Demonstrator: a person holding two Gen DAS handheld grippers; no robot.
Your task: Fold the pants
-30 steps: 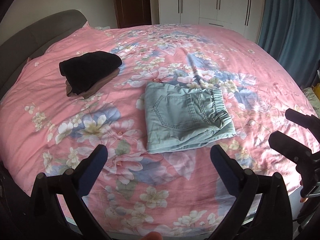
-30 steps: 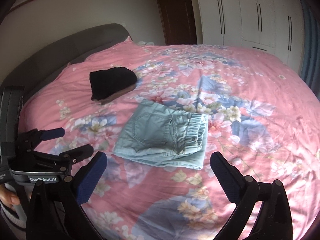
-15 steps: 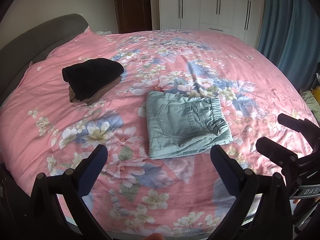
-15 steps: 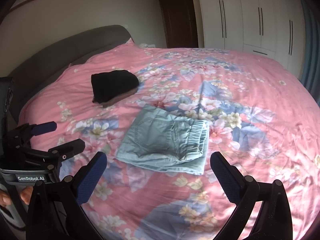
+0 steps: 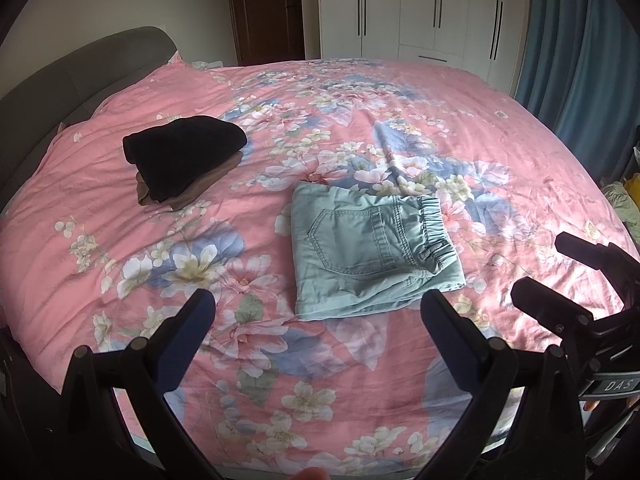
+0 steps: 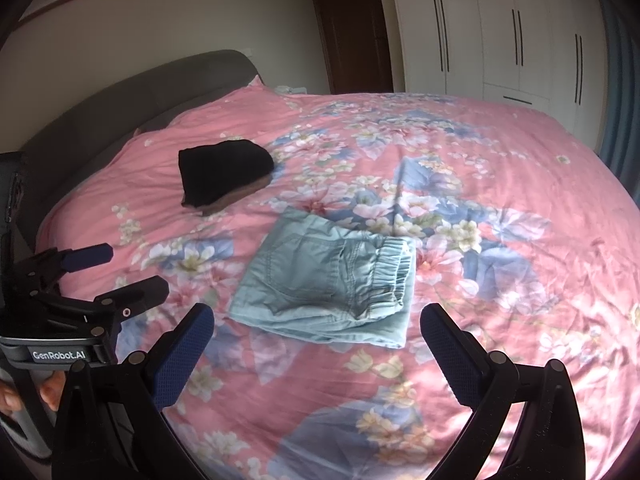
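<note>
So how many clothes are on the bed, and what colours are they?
Light blue-green: 1, the folded pants
Black: 1, a folded garment
Brown: 1, a folded garment lying under the black one
Total: 3 pieces of clothing on the pink flowery bedspread

The left gripper body reads "GenRobot.AI"; the right gripper shows "DAS".

Pale green pants — folded into a compact rectangle, back pocket up, elastic waistband right, flat mid-bed
</note>
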